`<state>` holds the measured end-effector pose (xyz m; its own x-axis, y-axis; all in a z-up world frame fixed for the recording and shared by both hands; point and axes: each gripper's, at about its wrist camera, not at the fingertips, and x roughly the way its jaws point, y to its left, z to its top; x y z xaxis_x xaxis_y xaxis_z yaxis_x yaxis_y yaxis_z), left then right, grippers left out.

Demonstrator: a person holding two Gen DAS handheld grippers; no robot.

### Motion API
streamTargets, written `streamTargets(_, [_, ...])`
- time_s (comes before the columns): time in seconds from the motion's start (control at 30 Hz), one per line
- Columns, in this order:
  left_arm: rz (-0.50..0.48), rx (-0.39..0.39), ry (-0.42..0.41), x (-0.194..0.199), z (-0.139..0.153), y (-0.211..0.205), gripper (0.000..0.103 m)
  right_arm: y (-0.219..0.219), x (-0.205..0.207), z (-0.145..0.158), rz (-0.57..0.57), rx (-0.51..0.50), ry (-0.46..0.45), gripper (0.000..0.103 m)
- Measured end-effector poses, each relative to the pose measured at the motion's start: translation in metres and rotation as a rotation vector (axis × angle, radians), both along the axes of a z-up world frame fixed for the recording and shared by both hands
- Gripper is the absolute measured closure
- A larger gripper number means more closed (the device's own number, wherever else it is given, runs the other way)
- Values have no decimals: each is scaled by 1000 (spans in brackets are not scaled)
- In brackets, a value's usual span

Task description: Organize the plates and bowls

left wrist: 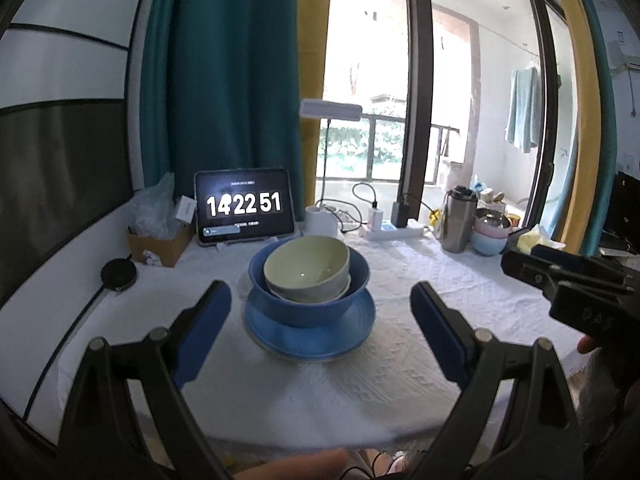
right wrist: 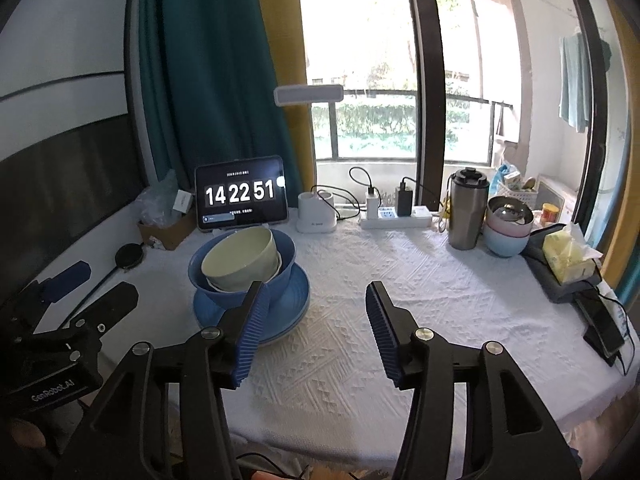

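Blue-glazed stack noted from the left wrist view: pale green bowl (left wrist: 306, 266) tilted inside a second pale bowl, both nested in the blue bowl (left wrist: 308, 294), which sits on the blue plate (left wrist: 310, 334) with a further plate rim showing beneath. Stack lies straight ahead of the left gripper (left wrist: 320, 320), beyond its fingertips and centred in the gap between them. Jaws stand wide apart, released, nothing between the blue pads (left wrist: 202, 332). White textured tablecloth (left wrist: 400, 360) is bare on either side of the stack and up to the near table edge. Behind the stack: tablet (left wrist: 244, 206) showing a clock. Right gripper (left wrist: 560, 276) enters from the right edge, off to the side of the stack and not touching it; a fingertip of the person's hand shows below it.

Right wrist view: same stack sits ahead and to the left of the right gripper (right wrist: 316, 312), its left pad overlapping the blue bowl (right wrist: 240, 276) and blue plate (right wrist: 296, 296) in the picture; contact cannot be told. Jaws partly parted, loosened, holding nothing; only tablecloth (right wrist: 340, 360) shows between them. Open cloth ahead and to the right, as far as the steel tumbler (right wrist: 466, 210), pastel bowls (right wrist: 506, 232) and tissue pack (right wrist: 568, 258) along the far and right edges. Left gripper (right wrist: 80, 292) sits low at the left, jaws apart.
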<state>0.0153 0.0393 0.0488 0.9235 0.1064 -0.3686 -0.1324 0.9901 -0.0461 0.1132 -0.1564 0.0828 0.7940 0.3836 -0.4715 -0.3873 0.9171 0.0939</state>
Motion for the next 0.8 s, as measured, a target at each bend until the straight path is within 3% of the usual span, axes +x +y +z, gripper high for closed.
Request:
streamTargets(0.53, [-1, 32, -114, -38, 22, -3, 11, -26, -43, 26, -58, 31, -102, 48])
streamTargets(0.8, [-2, 19, -99, -32, 21, 0, 11, -27, -40, 23, -64, 24, -91, 47])
